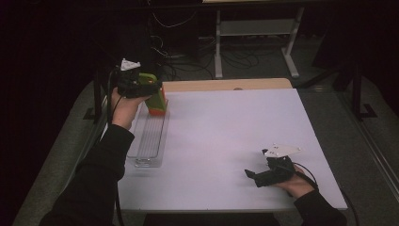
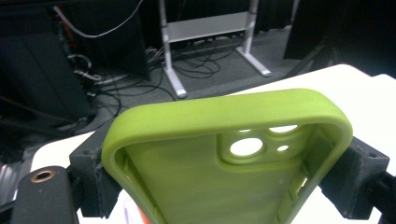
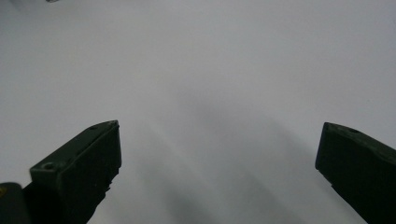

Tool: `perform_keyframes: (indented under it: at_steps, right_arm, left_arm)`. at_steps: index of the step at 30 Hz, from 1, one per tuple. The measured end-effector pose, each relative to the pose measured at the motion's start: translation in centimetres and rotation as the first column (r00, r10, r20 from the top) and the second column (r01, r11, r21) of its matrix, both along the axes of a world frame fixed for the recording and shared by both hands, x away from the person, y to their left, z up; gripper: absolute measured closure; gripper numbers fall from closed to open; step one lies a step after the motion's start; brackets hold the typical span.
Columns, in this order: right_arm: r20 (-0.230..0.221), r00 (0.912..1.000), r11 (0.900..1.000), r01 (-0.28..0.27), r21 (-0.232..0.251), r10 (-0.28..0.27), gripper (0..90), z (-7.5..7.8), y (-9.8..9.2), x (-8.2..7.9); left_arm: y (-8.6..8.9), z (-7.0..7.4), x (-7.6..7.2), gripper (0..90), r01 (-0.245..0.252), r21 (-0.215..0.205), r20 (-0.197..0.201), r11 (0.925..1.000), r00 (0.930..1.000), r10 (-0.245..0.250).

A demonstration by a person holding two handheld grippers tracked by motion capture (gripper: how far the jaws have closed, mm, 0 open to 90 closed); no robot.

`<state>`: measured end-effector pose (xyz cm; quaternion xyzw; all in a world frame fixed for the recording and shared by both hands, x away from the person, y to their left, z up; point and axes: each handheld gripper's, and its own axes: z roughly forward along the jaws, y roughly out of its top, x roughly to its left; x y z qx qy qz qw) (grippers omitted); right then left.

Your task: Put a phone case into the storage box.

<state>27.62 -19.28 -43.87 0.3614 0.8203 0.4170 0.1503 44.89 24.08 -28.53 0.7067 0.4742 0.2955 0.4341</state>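
A lime-green phone case [image 2: 210,163], its camera cut-out facing me, is clamped across its width between the two black jaws of my left gripper [image 2: 229,172]. In the high view the left gripper [image 1: 151,89] is held above the far left corner of the table, the green phone case [image 1: 149,77] sticking out of it. Just below and beside it stands an orange case [image 1: 158,105] at the far end of a clear tray [image 1: 149,141]. My right gripper [image 1: 251,176] rests near the front right of the white table, its jaws wide apart with nothing between them [image 3: 219,154].
The white table top [image 1: 226,127] ends in a wooden strip [image 1: 226,84] at the far side. Beyond it lie a white desk frame [image 1: 254,33] and loose cables [image 1: 188,61] on a dark floor. The long clear tray runs along the table's left edge.
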Motion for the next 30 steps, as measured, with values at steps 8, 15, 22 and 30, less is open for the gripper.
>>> perform_keyframes:
  at_steps: [8,15,22,30]
  right_arm:
    - [-0.002,1.0000,1.000,-0.004,-0.002,0.004,0.0,0.0,0.0,0.0]
    - [-0.003,1.0000,1.000,0.003,0.003,-0.003,0.0,0.1,0.0,-0.1]
    - [-0.007,1.0000,1.000,0.001,0.003,-0.001,0.0,0.1,0.0,-0.1]
    - [-0.002,1.0000,1.000,-0.001,-0.001,0.001,0.0,0.1,0.0,-0.1]
  left_arm:
    - [0.4,-1.4,1.6,13.8,-0.076,0.029,-0.023,0.9967,0.9968,0.076]
    - [0.2,-2.8,2.5,13.7,-0.118,0.041,-0.041,0.9922,0.9920,0.120]
    - [0.2,-4.7,3.1,13.5,-0.150,0.072,-0.072,0.9860,0.9852,0.156]
    - [0.1,-6.3,3.5,13.3,-0.160,0.097,-0.091,0.9823,0.9814,0.169]
